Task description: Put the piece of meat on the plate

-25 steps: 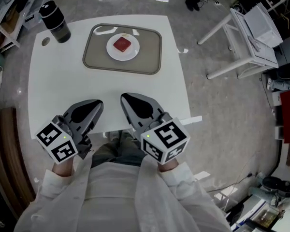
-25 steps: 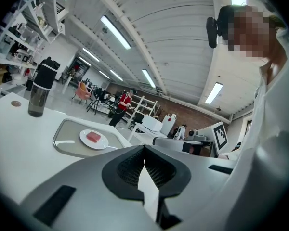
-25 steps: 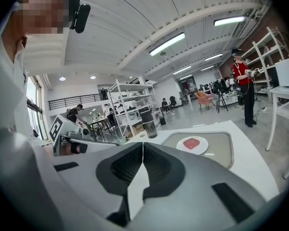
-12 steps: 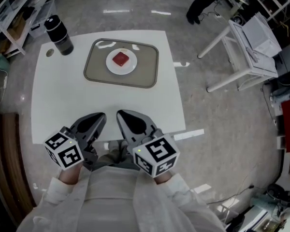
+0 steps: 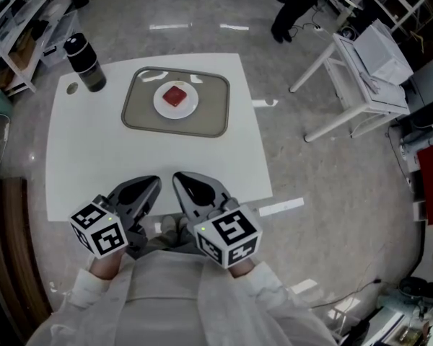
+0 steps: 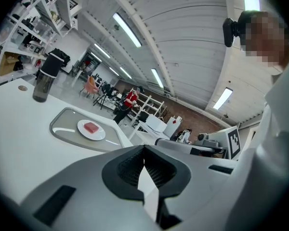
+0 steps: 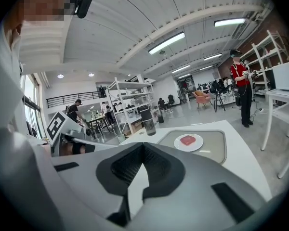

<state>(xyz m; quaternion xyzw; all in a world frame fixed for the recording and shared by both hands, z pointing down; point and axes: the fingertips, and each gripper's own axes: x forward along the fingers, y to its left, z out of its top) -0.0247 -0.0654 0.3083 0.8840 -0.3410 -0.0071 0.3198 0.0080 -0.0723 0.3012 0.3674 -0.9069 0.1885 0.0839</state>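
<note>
The white square surface (image 5: 94,164) stands on a glossy grey floor (image 5: 332,193). A grey tray (image 5: 211,115) with rounded corners lies flat on the surface's far half. Left of the tray, by the far left corner, a dark bottle (image 5: 84,62) stands upright. A small round disc (image 5: 72,88) lies just beside the bottle's base, on the side away from the tray.

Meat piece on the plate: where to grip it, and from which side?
Come from straight above and pinch across two opposite side edges of the meat piece. It looks like a low, roughly square slab lying flat in the middle of the plate, so a sideways approach would likely hit the rim first.
</note>
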